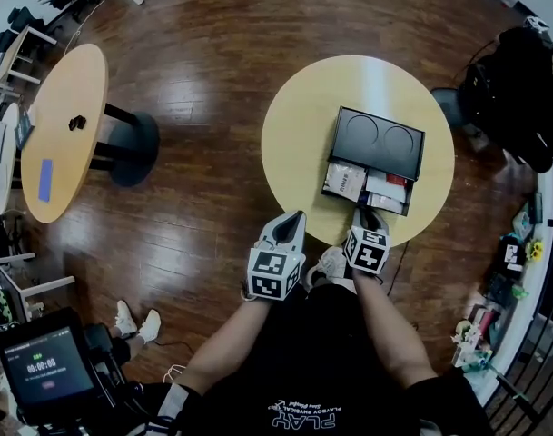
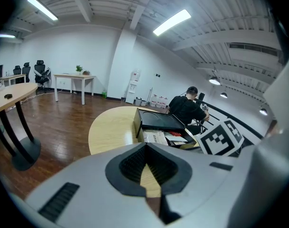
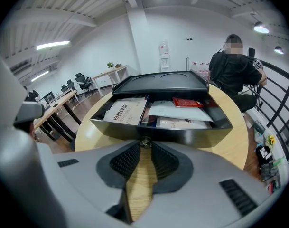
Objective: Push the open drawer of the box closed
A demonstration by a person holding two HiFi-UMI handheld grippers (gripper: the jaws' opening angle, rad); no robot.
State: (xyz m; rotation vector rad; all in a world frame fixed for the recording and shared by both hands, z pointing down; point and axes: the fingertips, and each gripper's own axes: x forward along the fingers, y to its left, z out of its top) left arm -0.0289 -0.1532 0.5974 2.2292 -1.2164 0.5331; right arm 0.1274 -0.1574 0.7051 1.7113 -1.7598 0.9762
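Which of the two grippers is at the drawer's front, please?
The right gripper, jaws on the knob of the drawer; the left gripper hangs clear of the box.

Shirt (image 1: pixel 303 419) reads "PLAY"; packet (image 3: pixel 126 110) in drawer (image 3: pixel 163 133) perhaps "白桃绿茶".

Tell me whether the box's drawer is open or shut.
Open: the drawer juts out of the box, its papers exposed.

Dark wood floor (image 1: pixel 212 89), round tables (image 1: pixel 63 130)
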